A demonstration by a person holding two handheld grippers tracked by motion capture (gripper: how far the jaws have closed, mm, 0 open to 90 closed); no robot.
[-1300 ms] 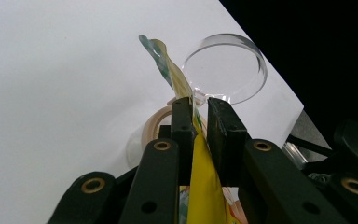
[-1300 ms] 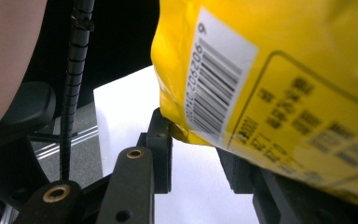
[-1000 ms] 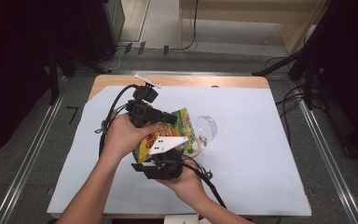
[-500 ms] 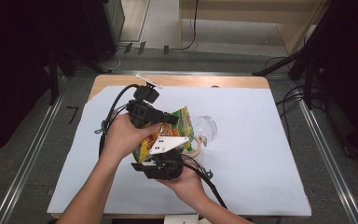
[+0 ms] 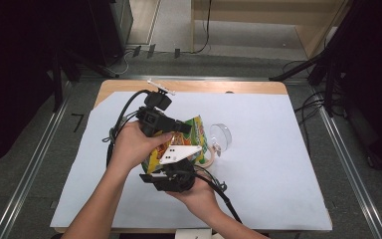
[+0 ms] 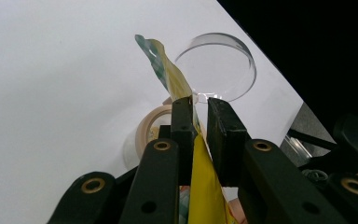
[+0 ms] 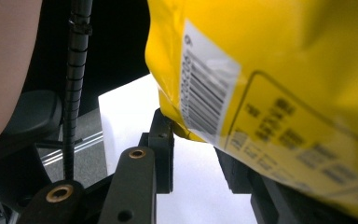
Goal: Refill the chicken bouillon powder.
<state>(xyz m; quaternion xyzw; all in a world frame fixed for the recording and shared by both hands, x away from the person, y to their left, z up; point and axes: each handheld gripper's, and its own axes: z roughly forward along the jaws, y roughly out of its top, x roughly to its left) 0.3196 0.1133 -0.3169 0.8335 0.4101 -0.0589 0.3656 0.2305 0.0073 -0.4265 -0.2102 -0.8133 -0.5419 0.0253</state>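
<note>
On the wooden tabletop (image 5: 129,87), a pale sheet (image 5: 278,164) is spread; grey floor (image 5: 25,164) surrounds it. A snack bag (image 5: 199,134) is pinched by the fingers of the left gripper (image 5: 183,127) and right gripper (image 5: 176,167).

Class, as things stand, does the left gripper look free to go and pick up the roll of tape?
Probably not yet: the left gripper is shut on the snack bag, which also hangs over the roll of tape.

Bag (image 7: 279,93): print blurred; cut off at 12 and 3 o'clock edges.
Tape roll (image 6: 147,133): partly hidden behind jaws.
Right gripper (image 5: 171,177): jaw tips hidden under bag.
</note>
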